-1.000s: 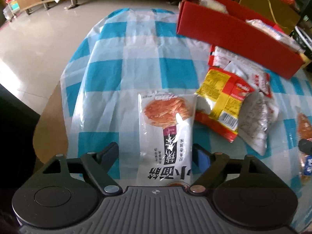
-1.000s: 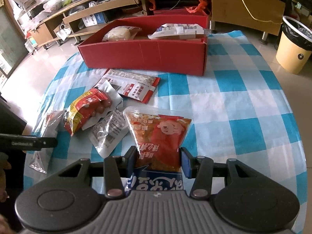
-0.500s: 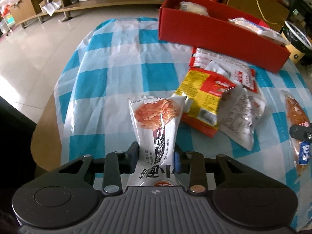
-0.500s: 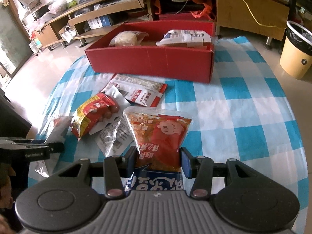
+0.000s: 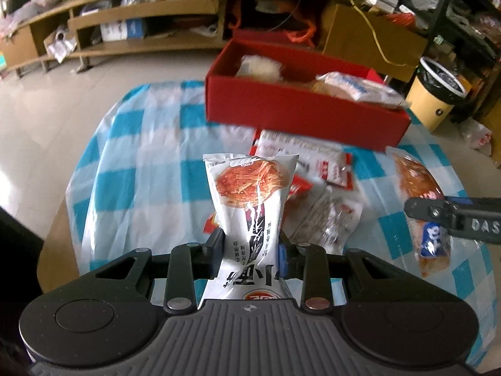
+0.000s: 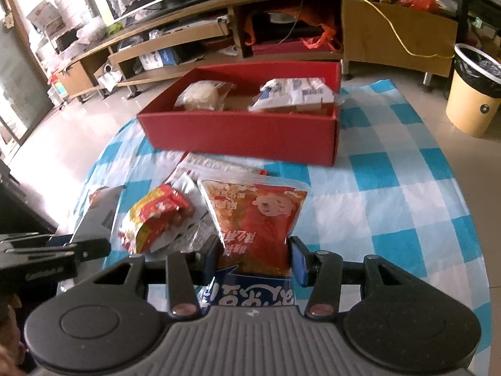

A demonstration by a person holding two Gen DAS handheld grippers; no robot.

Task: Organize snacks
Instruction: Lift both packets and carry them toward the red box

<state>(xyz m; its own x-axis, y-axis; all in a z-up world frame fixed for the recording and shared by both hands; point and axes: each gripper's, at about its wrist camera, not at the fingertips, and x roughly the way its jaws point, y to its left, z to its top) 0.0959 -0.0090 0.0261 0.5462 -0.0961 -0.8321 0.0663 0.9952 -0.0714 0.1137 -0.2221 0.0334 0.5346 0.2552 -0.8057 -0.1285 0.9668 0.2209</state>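
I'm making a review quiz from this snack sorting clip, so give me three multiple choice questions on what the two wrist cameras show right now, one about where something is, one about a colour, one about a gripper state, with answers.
1. Where is the red cardboard box?
A. On the floor beside the bin
B. On the checked tablecloth, beyond the loose snack packets
C. On the wooden shelf

2. What colour is most of the packet in the left gripper?
A. White
B. Green
C. Black

3. What is the state of the right gripper?
A. Open above the box
B. Shut with nothing in it
C. Shut on a snack bag

Answers:
1 B, the box stands on the blue and white cloth behind the packets.
2 A, the noodle snack packet is white with an orange food picture.
3 C, its pads pinch the red snack bag from both sides.
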